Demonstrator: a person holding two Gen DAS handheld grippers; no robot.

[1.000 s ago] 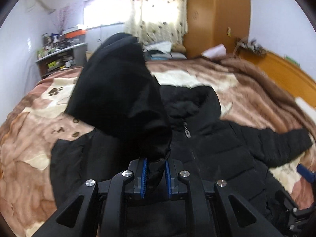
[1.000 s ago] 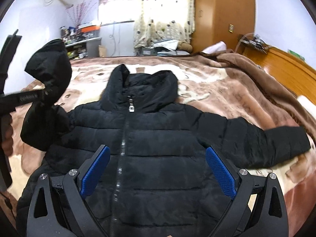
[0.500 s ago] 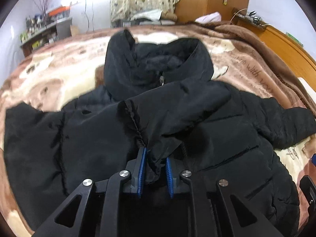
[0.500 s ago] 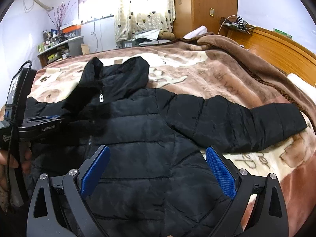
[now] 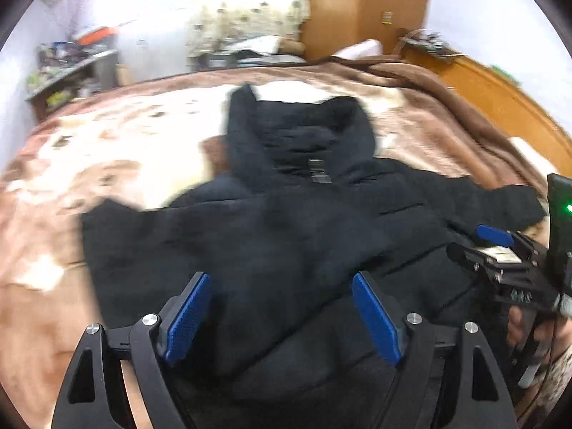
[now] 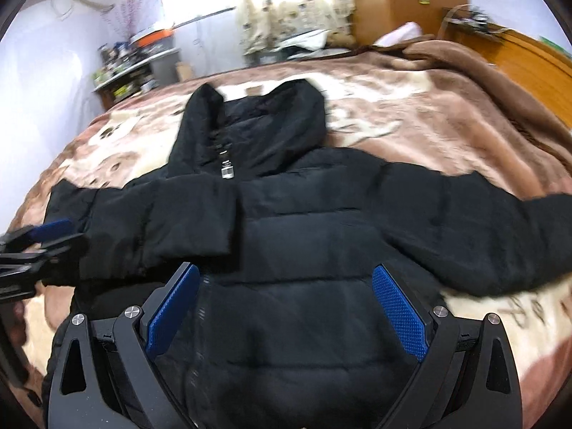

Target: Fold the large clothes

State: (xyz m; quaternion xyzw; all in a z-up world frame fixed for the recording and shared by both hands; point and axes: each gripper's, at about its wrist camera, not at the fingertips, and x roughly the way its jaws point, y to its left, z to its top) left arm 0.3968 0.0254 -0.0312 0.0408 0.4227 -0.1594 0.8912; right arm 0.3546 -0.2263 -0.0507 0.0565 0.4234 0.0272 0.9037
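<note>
A black hooded puffer jacket (image 6: 304,243) lies front up on the bed, zipped. One sleeve (image 6: 161,221) lies folded across its chest; the other sleeve (image 6: 482,236) stretches out flat to the right. My left gripper (image 5: 282,314) hovers over the jacket (image 5: 286,214) with its jaws opening; the pads press on nothing, and the fabric lies loose beneath them. It also shows at the left edge of the right wrist view, left gripper (image 6: 43,239), beside the folded sleeve. My right gripper (image 6: 286,311) stands open above the jacket's lower front, holding nothing. In the left wrist view the right gripper (image 5: 464,239) is at the right.
A brown and cream patterned blanket (image 6: 411,114) covers the bed under the jacket. A wooden headboard (image 6: 536,60) runs along the right. Far back stand a cluttered shelf (image 6: 136,68), a curtained window and a wooden wardrobe (image 6: 404,0). A hand (image 5: 518,325) holds the right gripper.
The left gripper carried the sleeve across the jacket's chest, then opened and let it go; the sleeve now lies folded there. The right gripper stayed open and came lower over the jacket.
</note>
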